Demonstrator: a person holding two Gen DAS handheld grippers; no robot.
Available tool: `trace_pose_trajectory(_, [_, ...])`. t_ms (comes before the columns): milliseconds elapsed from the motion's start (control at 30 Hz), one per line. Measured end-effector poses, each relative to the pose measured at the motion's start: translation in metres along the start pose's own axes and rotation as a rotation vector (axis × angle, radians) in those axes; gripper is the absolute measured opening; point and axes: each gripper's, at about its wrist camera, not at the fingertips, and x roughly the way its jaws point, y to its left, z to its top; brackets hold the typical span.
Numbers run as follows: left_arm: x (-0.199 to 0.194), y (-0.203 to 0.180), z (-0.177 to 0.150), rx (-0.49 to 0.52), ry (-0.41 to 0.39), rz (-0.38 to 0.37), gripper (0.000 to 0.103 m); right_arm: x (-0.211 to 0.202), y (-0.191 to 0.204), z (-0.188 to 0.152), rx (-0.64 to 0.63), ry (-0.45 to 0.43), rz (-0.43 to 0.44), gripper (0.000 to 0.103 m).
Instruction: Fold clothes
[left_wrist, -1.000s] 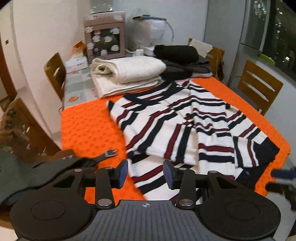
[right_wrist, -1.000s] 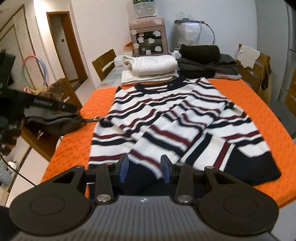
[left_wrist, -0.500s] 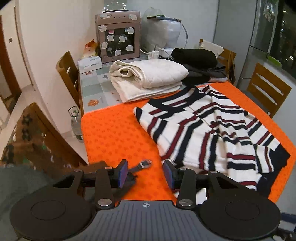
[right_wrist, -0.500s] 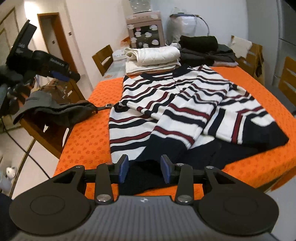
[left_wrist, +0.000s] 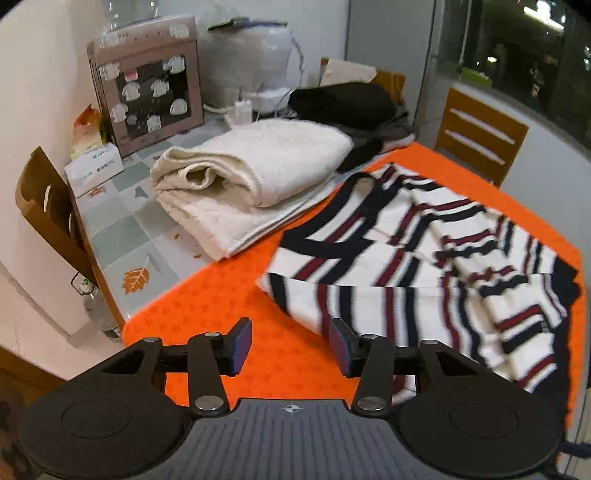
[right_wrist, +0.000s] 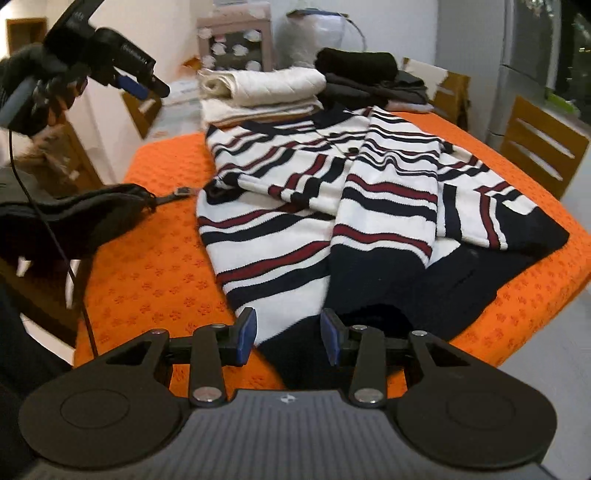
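Two sleeves of the striped sweater (right_wrist: 332, 192) already lie crossed over its chest, so we judge the fold roughly half made: the sides are in, but the body is at full length on the orange tablecloth (right_wrist: 147, 266), with the dark hem toward us and the collar toward the folded white blanket (right_wrist: 258, 88). What we reckon is left is to bring the hem up toward the collar, then perhaps set the bundle beside the blanket and the dark folded clothes (right_wrist: 362, 74) next to it.

Our right gripper (right_wrist: 288, 336) hovers just over the sweater's hem, jaws apart and holding nothing. Our left gripper (left_wrist: 290, 347) is beside the sweater's shoulder edge, over bare tablecloth, jaws likewise spread and empty. A dark bag (right_wrist: 74, 218) lies on the tablecloth, apart from the sweater's left side.
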Motion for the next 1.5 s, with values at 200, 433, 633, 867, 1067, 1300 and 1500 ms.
trace_pose_trajectory(200, [0.051, 0.019, 0.009, 0.028, 0.059, -0.021, 0.049, 0.015, 0.031, 0.004, -0.011, 0.032, -0.03, 0.044])
trace_pose_trajectory(433, [0.1, 0.027, 0.003, -0.037, 0.119, -0.106, 0.049, 0.041, 0.037, 0.001, -0.047, 0.087, -0.051, 0.044])
trace_pose_trajectory(633, [0.127, 0.03, 0.005, -0.159, 0.146, -0.134, 0.049, 0.054, 0.038, 0.006, -0.11, 0.086, -0.059, 0.041])
trace_pose_trajectory(867, [0.151, 0.028, 0.006, -0.236, 0.148, -0.125, 0.036, 0.052, 0.036, 0.011, -0.116, 0.075, -0.061, 0.005])
trace_pose_trajectory(1067, [0.135, 0.012, 0.024, -0.189, 0.081, -0.121, 0.014, 0.034, 0.03, 0.02, -0.059, 0.026, -0.095, 0.003])
trace_pose_trajectory(1300, [0.109, -0.032, 0.068, -0.105, 0.009, -0.07, 0.013, 0.01, 0.001, 0.052, 0.001, -0.014, -0.162, 0.003])
trace_pose_trajectory(1500, [0.125, -0.075, 0.109, -0.089, 0.019, -0.001, 0.013, 0.011, -0.045, 0.081, 0.044, -0.012, -0.251, 0.003])
